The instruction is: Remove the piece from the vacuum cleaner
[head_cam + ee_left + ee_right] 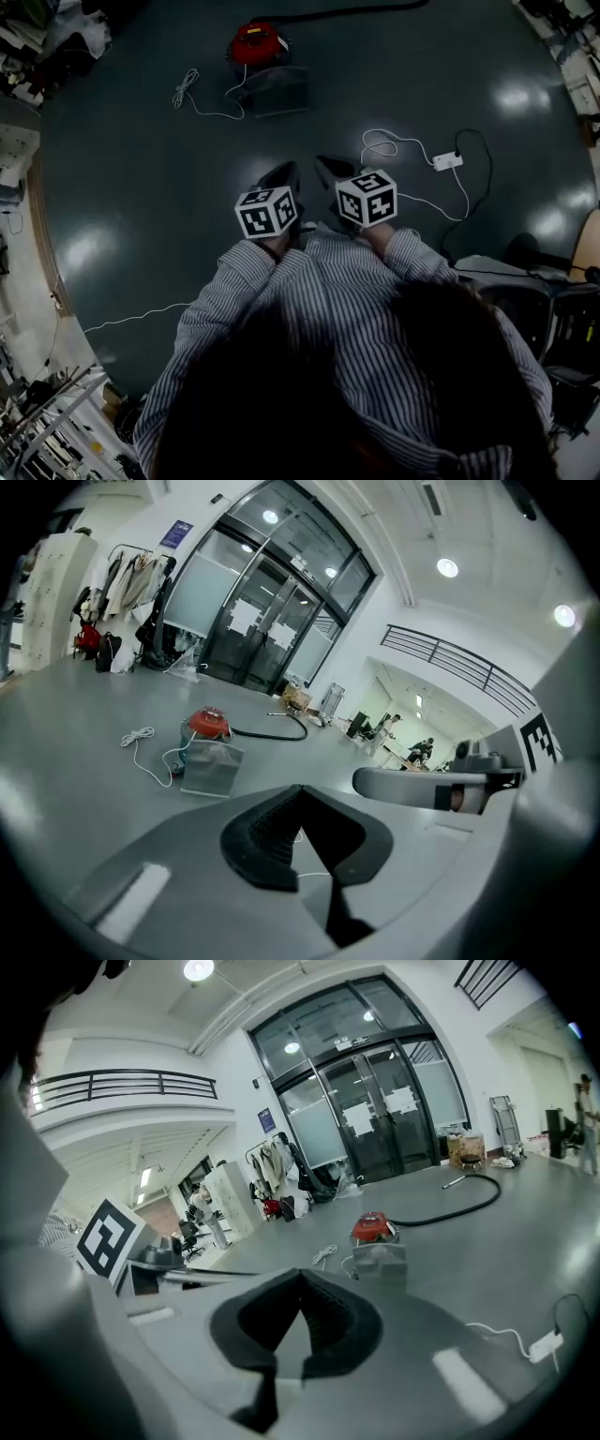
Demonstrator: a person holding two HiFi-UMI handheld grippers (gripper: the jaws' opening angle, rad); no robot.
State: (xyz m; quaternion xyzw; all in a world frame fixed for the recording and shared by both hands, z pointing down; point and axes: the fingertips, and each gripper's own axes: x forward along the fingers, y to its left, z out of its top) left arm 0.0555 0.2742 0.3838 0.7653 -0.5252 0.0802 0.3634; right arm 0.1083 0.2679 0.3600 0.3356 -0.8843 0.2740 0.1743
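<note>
Closed, empty left gripper [300,791] and right gripper [300,1277] are being pointed at the distant red-topped vacuum cleaner [259,43]; closing in squarely is being advised.

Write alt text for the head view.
Seen from above, a person in a striped shirt holds the left gripper and right gripper side by side, both shut and empty, over a dark floor. Ahead sits a red vacuum cleaner with a grey piece just in front of it and a white cord beside it.
</note>
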